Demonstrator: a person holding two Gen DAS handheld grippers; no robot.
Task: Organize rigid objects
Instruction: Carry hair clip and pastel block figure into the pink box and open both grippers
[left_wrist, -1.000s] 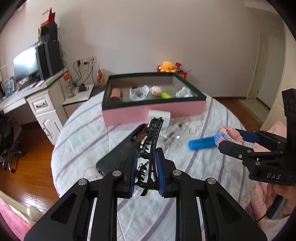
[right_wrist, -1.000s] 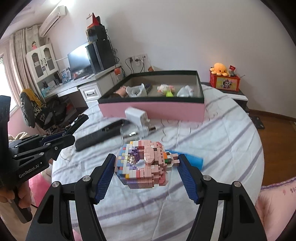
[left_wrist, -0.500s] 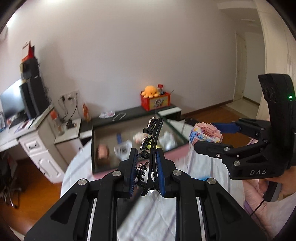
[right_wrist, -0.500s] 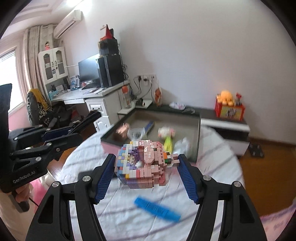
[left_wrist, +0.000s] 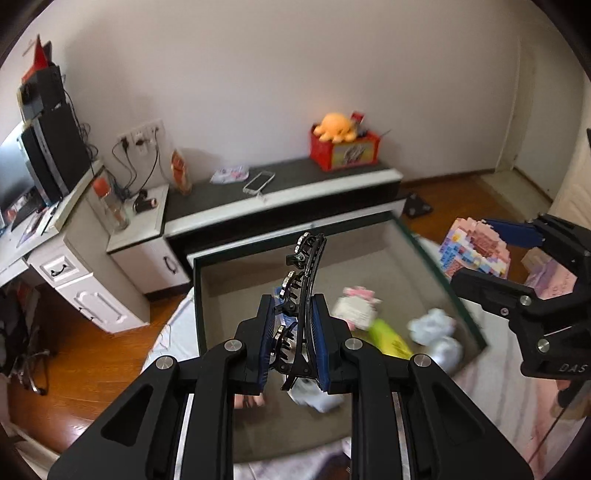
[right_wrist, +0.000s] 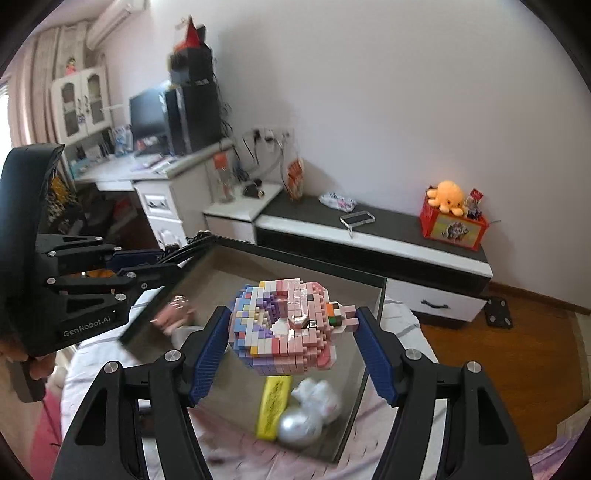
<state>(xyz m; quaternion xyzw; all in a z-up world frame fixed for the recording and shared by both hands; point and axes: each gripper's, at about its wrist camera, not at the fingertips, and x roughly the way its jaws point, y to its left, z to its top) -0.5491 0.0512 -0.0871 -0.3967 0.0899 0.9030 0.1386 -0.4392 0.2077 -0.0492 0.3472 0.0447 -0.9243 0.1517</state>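
Note:
My left gripper (left_wrist: 293, 343) is shut on a long black hair clip (left_wrist: 301, 291) with rhinestones, held upright above the open box (left_wrist: 207, 291). My right gripper (right_wrist: 291, 332) is shut on a pink, purple and blue brick-built donut (right_wrist: 284, 328), also over the box (right_wrist: 373, 354). In the left wrist view the right gripper (left_wrist: 491, 254) with the donut (left_wrist: 476, 254) hangs by the box's right rim. In the right wrist view the left gripper (right_wrist: 159, 262) reaches over the box's left rim. Inside the box lie a yellow block (right_wrist: 273, 410), a silver ball (right_wrist: 299, 428) and white soft items (left_wrist: 436, 332).
The box stands on a round table with a striped white cloth (left_wrist: 495, 398). Behind it runs a low black-and-white cabinet (left_wrist: 288, 199) with a phone and a red box holding an orange plush (left_wrist: 338, 129). A white desk (left_wrist: 66, 266) with a monitor stands at the left. Wooden floor surrounds the table.
Both grippers have risen and moved forward from over the tablecloth to above the box, each keeping its object. The blue bar and dark flat item on the table have left view.

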